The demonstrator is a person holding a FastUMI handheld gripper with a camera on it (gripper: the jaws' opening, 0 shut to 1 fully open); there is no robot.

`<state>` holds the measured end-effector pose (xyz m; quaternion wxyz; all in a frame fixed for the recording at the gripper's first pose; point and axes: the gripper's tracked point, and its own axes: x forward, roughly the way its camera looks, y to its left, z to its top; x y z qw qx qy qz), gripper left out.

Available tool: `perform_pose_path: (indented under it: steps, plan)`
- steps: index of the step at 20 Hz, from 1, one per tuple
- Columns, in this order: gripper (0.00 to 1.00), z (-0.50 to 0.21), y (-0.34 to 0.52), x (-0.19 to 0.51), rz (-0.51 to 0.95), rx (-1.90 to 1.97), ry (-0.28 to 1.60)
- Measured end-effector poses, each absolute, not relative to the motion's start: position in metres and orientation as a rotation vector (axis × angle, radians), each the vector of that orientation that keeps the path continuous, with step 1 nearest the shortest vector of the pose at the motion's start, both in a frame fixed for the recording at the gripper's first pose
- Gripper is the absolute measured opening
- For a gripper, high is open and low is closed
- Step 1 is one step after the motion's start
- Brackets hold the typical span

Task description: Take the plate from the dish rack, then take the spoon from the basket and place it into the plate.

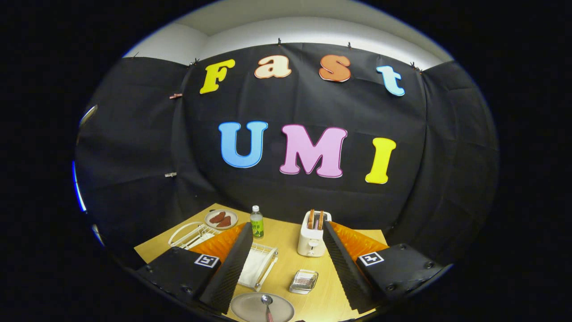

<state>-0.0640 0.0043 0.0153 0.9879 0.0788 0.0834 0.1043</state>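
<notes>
Gripper view: I am holding my claw (286,273) raised above the wooden surface (286,243) and aimed level at the booth wall, so the working area is lying low between and below my fingers (232,264). The fingers are standing spread wide and are gripping nothing.

Task status: the plate (250,308) is sitting flat on the surface, just below and between my fingertips, well clear of the dish rack (190,233), which is standing to the left beyond my left finger. The spoon (267,304) is lying in the plate, bowl end toward the middle and handle running toward me. A white wire basket (259,266) is sitting beside the inner edge of my left finger, and I cannot tell what it is holding. I am judging both steps finished and nothing left to carry.

Other items noted: a toaster (313,235) with two slices in it, a green bottle (256,222), a small plate with two reddish pieces (221,219), and a small clear dish (304,281) near the plate.
</notes>
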Motion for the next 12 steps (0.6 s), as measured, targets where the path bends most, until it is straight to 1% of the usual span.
perform_pose_path:
  steps: [3,12]
  plan:
    - [0.97,0.0277,-0.0024,-0.0648,0.187,0.152,0.127]
    - [0.97,0.0277,-0.0062,-0.0679,0.187,0.158,0.140]
